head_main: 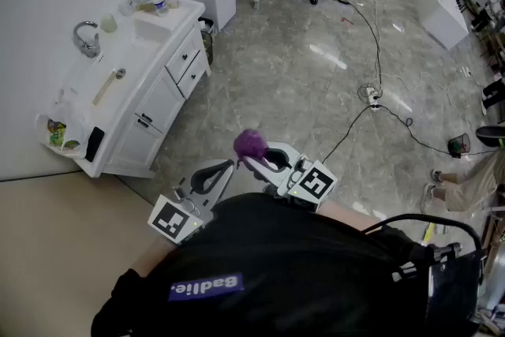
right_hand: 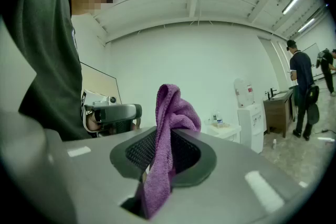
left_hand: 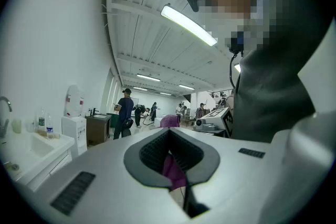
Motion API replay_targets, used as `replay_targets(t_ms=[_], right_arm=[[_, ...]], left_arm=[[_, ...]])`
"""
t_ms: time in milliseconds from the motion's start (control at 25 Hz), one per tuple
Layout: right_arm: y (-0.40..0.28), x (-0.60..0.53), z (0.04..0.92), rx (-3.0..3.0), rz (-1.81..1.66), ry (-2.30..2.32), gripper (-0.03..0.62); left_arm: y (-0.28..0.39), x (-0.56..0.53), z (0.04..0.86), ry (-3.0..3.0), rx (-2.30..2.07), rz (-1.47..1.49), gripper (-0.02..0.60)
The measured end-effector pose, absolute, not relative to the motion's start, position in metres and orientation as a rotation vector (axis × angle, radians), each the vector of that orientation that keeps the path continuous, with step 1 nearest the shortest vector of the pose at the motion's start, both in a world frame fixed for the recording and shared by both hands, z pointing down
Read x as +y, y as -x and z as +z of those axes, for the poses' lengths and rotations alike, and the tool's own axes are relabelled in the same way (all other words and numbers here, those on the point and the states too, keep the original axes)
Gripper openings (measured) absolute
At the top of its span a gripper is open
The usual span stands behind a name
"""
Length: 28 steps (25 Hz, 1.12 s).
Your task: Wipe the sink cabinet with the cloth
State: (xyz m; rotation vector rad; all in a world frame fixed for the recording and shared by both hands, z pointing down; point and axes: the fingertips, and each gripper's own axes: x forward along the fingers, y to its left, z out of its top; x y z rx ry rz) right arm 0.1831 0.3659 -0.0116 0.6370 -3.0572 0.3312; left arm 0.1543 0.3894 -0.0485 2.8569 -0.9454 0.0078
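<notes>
Grey marble floor (head_main: 316, 91) fills the head view, with the white sink cabinet (head_main: 150, 102) at 10 o'clock, well apart from the left gripper (head_main: 225, 167) at 6 o'clock. Left gripper view: its fingers are pressed together. Right gripper view: the right gripper (right_hand: 163, 136) fingers clamp the purple cloth (right_hand: 170, 113), which rises toward 12 o'clock

Purple cloth (right_hand: 171, 113); white sink cabinet (head_main: 156, 105); grey veined marble floor (head_main: 308, 102).

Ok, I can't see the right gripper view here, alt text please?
The right gripper has its jaws shut on a purple cloth that bunches up above them. Behind are the left gripper, a white wall, and the sink cabinet beside a water dispenser.
</notes>
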Motion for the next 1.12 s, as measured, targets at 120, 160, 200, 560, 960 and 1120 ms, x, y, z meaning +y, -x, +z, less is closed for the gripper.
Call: replay_targets(t_ms=[120,160,200,560,960,1120], right_arm=[[-0.182,0.364,-0.011,-3.061,0.335,-0.633,0.069],[-0.182,0.364,-0.011,-3.062,0.335,-0.633,0.069],[-0.182,0.364,-0.01,-3.063,0.335,-0.632,0.069],[-0.185,0.362,-0.002,-3.063,0.377,-0.64,0.069],[-0.206,0.338,0.011,-3.055,0.44,-0.694,0.069],[-0.221,0.321,0.016,-3.067,0.451,-0.71,0.069]], left_arm=[[-0.154,0.387,-0.048,-2.858,-0.947,0.004,0.0],[-0.154,0.387,-0.048,-2.857,-0.947,0.004,0.0],[-0.153,0.387,-0.048,-2.856,-0.946,0.004,0.0],[-0.156,0.384,-0.041,-2.848,-0.938,-0.001,0.0],[-0.172,0.36,-0.029,-2.823,-0.919,0.015,0.0],[-0.185,0.341,-0.026,-2.825,-0.931,0.022,0.0]])
